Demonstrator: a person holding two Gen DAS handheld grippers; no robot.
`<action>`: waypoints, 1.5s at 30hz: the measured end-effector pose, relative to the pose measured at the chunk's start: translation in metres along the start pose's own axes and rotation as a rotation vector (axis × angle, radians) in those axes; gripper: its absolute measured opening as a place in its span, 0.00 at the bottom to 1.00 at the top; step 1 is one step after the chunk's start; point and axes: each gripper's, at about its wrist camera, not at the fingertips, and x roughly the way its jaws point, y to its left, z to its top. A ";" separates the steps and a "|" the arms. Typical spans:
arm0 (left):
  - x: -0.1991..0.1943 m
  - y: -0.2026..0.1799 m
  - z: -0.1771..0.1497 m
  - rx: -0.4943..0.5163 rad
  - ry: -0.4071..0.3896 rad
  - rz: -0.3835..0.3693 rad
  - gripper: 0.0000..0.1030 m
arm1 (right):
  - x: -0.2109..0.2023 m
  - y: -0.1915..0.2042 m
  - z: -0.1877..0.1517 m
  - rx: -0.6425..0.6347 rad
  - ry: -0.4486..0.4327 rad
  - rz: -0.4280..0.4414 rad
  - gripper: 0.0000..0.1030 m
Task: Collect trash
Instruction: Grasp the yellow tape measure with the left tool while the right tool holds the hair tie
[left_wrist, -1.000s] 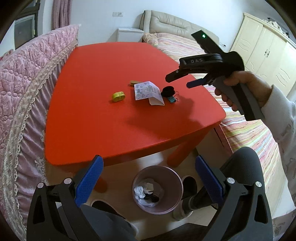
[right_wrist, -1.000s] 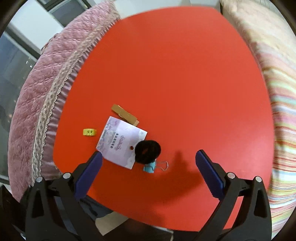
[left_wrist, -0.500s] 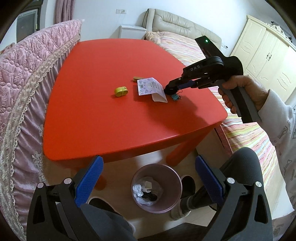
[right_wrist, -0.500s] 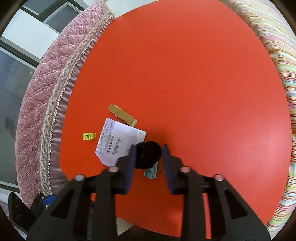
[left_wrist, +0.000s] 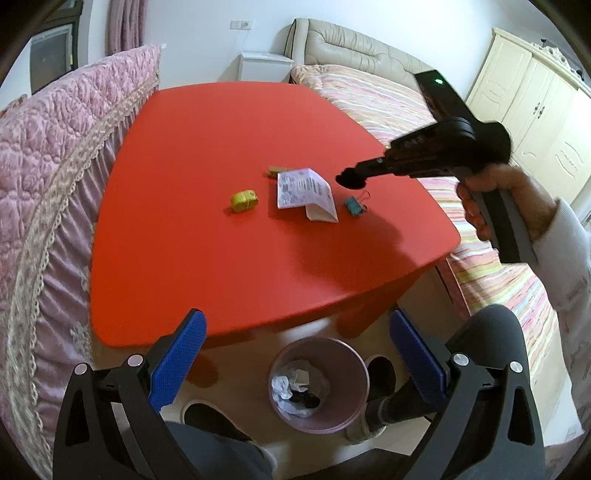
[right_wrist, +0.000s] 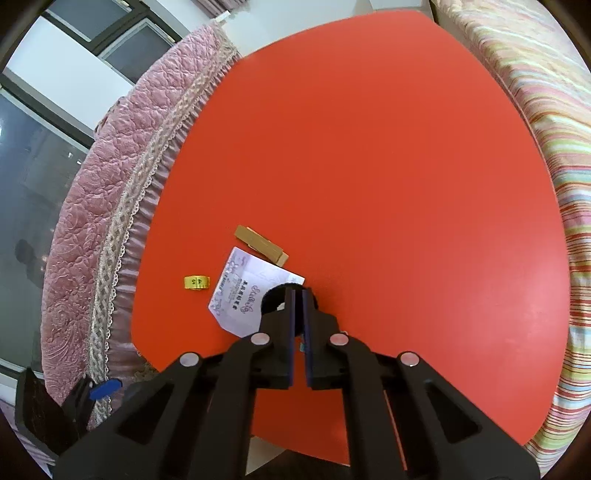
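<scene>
My right gripper (right_wrist: 297, 295) is shut on a black hair tie (right_wrist: 274, 298) and holds it above the red table (right_wrist: 369, 166); it also shows in the left wrist view (left_wrist: 352, 178), lifted off the table. On the table lie a white printed card (left_wrist: 304, 192), a yellow tape roll (left_wrist: 243, 199), a wooden clothespin (right_wrist: 261, 245) and a teal binder clip (left_wrist: 354, 205). My left gripper (left_wrist: 295, 354) is open and empty, in front of the table's near edge, above a pink waste bin (left_wrist: 318, 384).
The bin on the floor holds crumpled paper and dark bits. A pink quilted sofa (left_wrist: 55, 177) runs along the table's left side. A striped bed (left_wrist: 369, 99) lies to the right. The person's legs and shoes flank the bin.
My right gripper came down on the black hair tie, shut on it, and lifted it off the table. The teal clip that was beside it now lies uncovered. My left gripper stayed open.
</scene>
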 end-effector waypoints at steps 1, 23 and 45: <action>0.001 0.002 0.005 -0.001 -0.002 0.003 0.93 | -0.003 0.002 -0.001 -0.003 -0.005 0.004 0.03; 0.091 0.049 0.115 -0.112 0.206 0.123 0.93 | -0.033 0.011 -0.035 -0.063 -0.047 -0.016 0.03; 0.136 0.057 0.119 -0.192 0.281 0.159 0.28 | -0.032 0.009 -0.038 -0.068 -0.053 -0.022 0.03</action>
